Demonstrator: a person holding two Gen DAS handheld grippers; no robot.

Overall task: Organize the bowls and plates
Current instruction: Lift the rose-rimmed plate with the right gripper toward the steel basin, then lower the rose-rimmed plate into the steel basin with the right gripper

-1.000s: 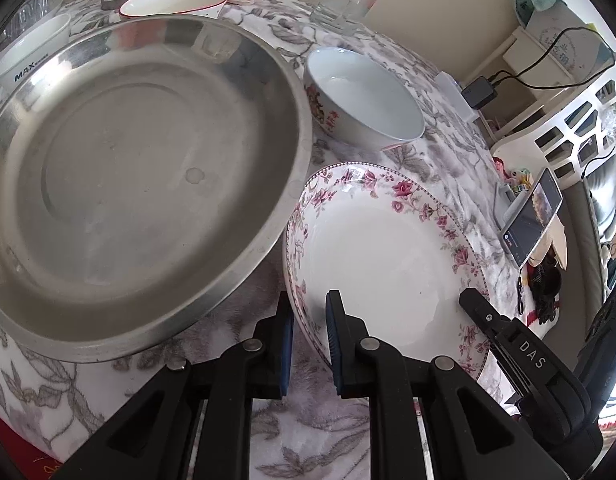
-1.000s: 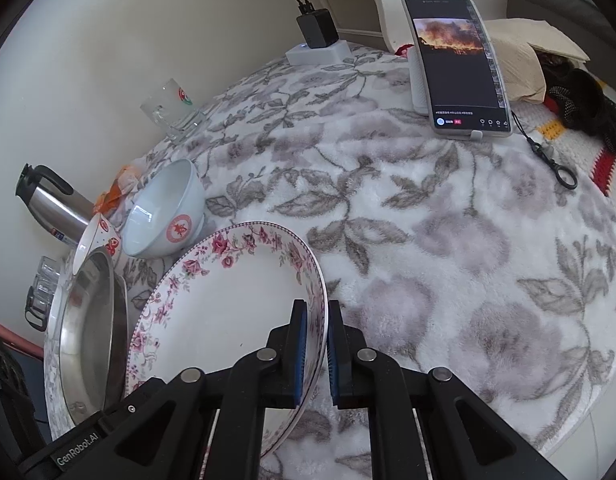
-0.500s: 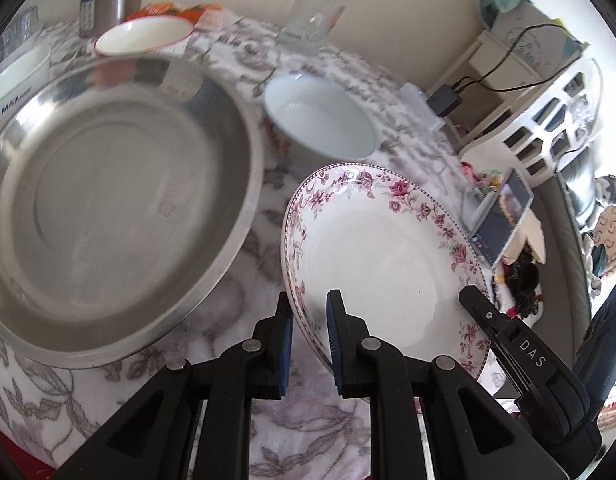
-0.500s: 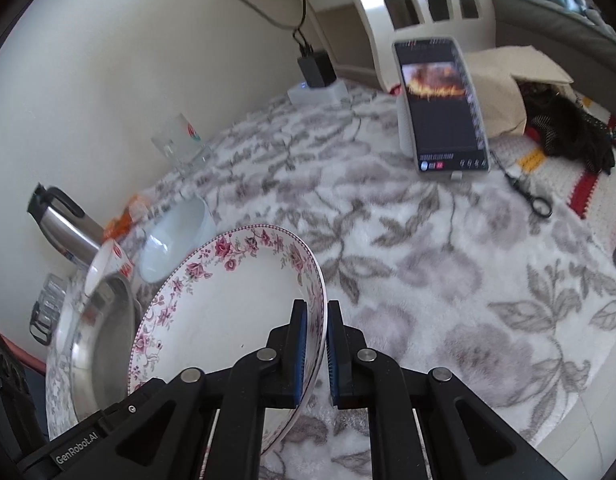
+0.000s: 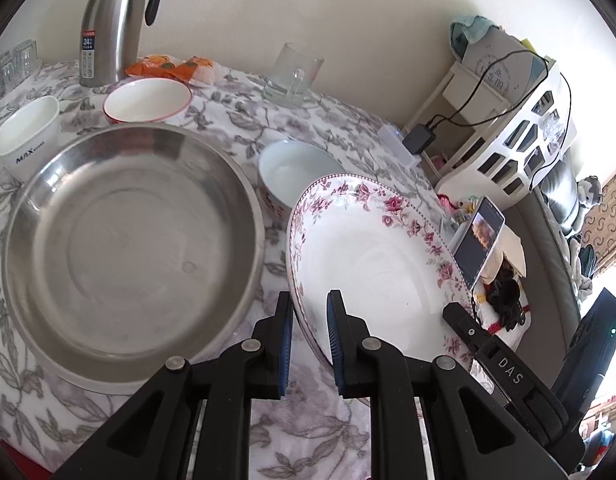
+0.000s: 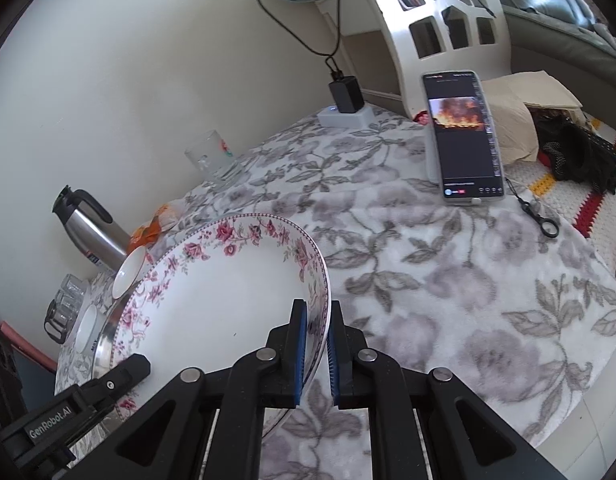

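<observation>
- Floral cloth (image 6: 448,280) covers the round table against a cream wall; a thermos (image 5: 115,20), a glass mug (image 5: 293,76), a phone (image 6: 464,136) and a charger (image 6: 346,94) sit around the edge.
- Left gripper (image 5: 308,340) is nearly closed, clamping the plate (image 5: 372,264) at its 7 o'clock rim in the left view.
- Right gripper (image 6: 316,350) is likewise pinched on the opposite rim, at about 4 o'clock in the right view.
- Plate looks lifted and tilted off the cloth, carried between both tools, just right of the steel basin (image 5: 127,248).
- A white bowl (image 5: 295,176) stands at the plate's 11 o'clock, partly behind it; a red-rimmed bowl (image 5: 147,100) and a MAX bowl (image 5: 25,136) lie at the basin's 12 and 10 o'clock.
- Risk: each grip holds only a thin glazed rim, so uneven motion of the two hands could let the plate slip out.
- Risk: swinging left toward the basin, the plate's far edge could strike the white bowl or clang on the basin rim.
</observation>
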